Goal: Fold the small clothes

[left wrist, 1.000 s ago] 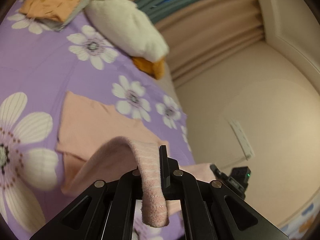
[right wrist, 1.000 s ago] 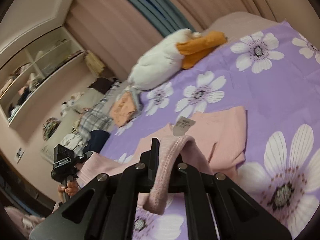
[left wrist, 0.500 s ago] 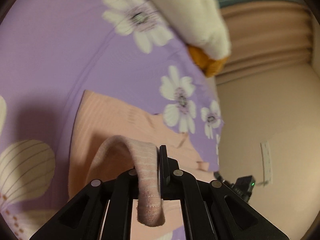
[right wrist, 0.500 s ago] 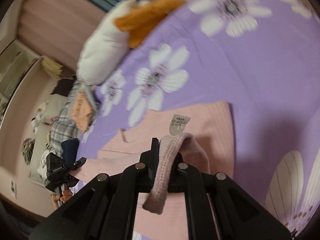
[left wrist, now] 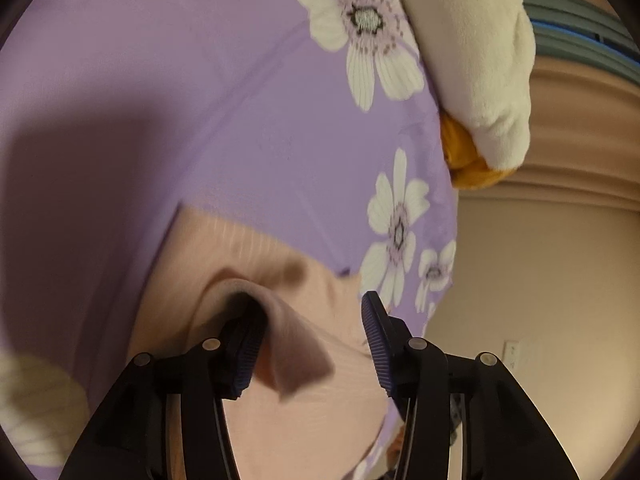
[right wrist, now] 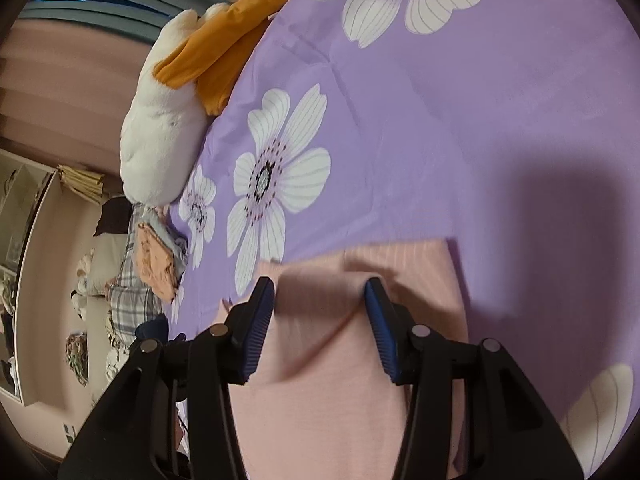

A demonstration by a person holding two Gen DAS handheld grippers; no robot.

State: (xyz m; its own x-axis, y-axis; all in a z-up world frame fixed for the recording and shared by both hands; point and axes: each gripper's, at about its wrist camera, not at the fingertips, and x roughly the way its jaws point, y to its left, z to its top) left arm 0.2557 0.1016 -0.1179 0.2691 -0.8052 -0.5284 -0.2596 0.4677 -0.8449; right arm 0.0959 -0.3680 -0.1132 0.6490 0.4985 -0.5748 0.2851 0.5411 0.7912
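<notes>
A small pink ribbed garment (left wrist: 320,408) lies folded over on the purple flowered bedspread (left wrist: 200,100). My left gripper (left wrist: 312,340) is open just above it; a raised flap of the pink cloth (left wrist: 296,352) sits loose between the jaws, touching the left finger (left wrist: 244,356). In the right wrist view the same garment (right wrist: 340,400) lies flat. My right gripper (right wrist: 324,324) is open over it with nothing between the fingers.
A white and orange plush toy (right wrist: 180,96) lies at the bed's far edge, also in the left wrist view (left wrist: 480,60). A pile of folded clothes (right wrist: 152,264) sits beyond the bed's left side. Curtains and wall are behind.
Both grippers opened and let go of the pink hem they held. Both lowered close to the bed, and the garment now lies folded over itself.
</notes>
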